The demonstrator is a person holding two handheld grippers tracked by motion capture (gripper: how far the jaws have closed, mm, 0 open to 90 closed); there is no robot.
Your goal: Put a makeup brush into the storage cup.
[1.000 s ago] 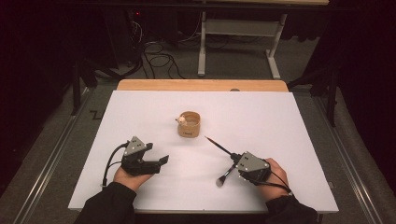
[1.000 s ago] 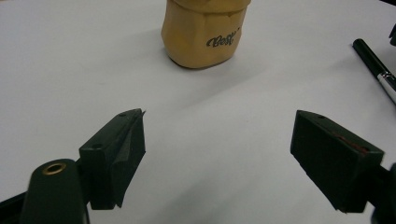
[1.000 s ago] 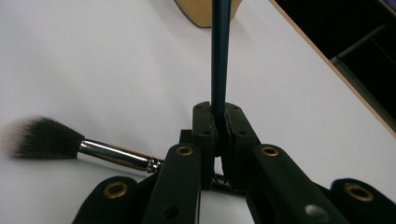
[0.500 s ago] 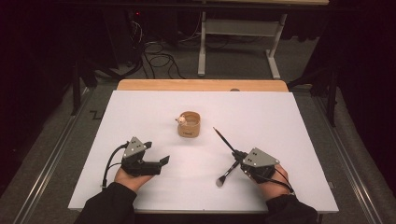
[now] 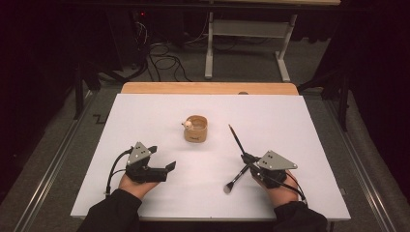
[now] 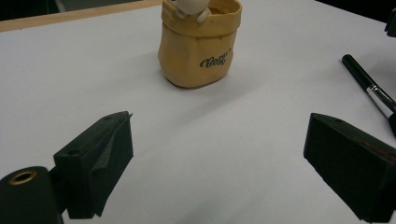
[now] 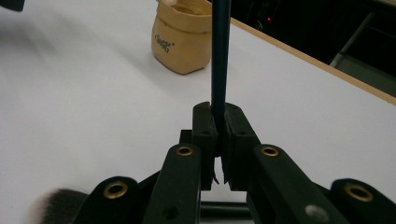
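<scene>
White rectangular table top with a light wooden strip along its far edge; floor beyond is dark, cables and a grey metal frame there hard to make out. Both sleeves cut off at the bottom edge of the high view.

Left gripper, black two-jaw tool with a grey three-cornered plate, held low over the table. Its jaws stand wide apart and have just been opening, nothing between them, only bare table. Ahead of it, well apart: a small tan soft pouch-shaped cup with dark script lettering, something pale poking from its rim, cut off by the top edge in the left gripper view.

Right gripper, same build, jaws clamped tight on a long black-handled makeup brush. Handle runs forward past the jaws, up and away toward the cup side; bristle end hangs behind the jaws, nearer the person, blurred and half cut off in the right gripper view. The jaws hide the brush's middle. Cup sits ahead and left of this gripper, clear of the brush tip.
</scene>
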